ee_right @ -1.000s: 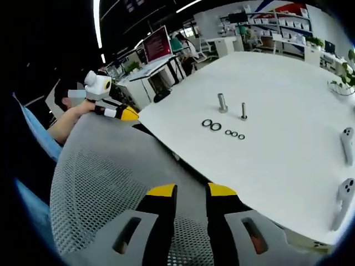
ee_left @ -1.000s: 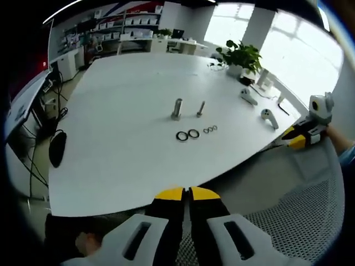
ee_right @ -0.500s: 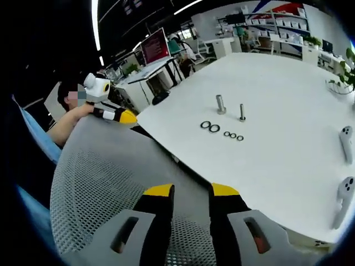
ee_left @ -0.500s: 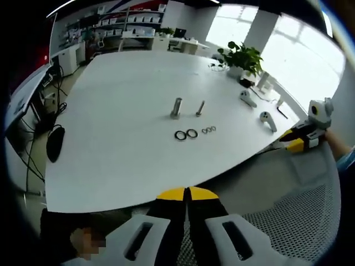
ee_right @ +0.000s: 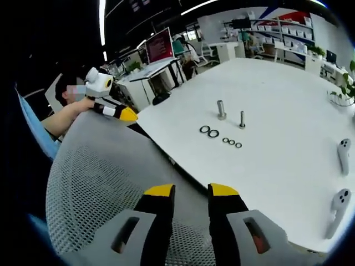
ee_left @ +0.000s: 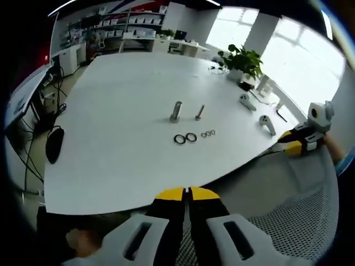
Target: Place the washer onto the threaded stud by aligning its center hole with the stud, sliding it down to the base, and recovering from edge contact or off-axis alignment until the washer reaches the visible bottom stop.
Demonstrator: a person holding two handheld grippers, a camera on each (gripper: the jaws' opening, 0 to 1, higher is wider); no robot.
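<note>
A thick threaded stud [ee_left: 176, 111] and a thin stud [ee_left: 199, 112] stand upright mid-table. In front of them lie two large black washers [ee_left: 184, 138] and a row of small washers [ee_left: 208, 133]. My left gripper [ee_left: 186, 192] is shut and empty, held well short of the table's near edge. The right gripper [ee_left: 302, 145] appears at the right, off the table. In the right gripper view the thick stud [ee_right: 221, 109], thin stud [ee_right: 242, 119], large washers [ee_right: 209, 131] and small washers [ee_right: 232, 142] show. My right gripper [ee_right: 191, 191] is open, empty, above a chair back. The left gripper [ee_right: 119, 112] is at the left.
A grey mesh chair back [ee_right: 94, 188] lies between both grippers and the white table [ee_left: 122, 100]. Two white controllers [ee_left: 267, 124] rest near the table's right edge, a potted plant [ee_left: 242, 58] behind them. A dark mouse-shaped object [ee_left: 54, 151] hangs off the left edge.
Both views have drifted slightly with the hands. The studs and washers have not moved, and the jaws stand much as before.
</note>
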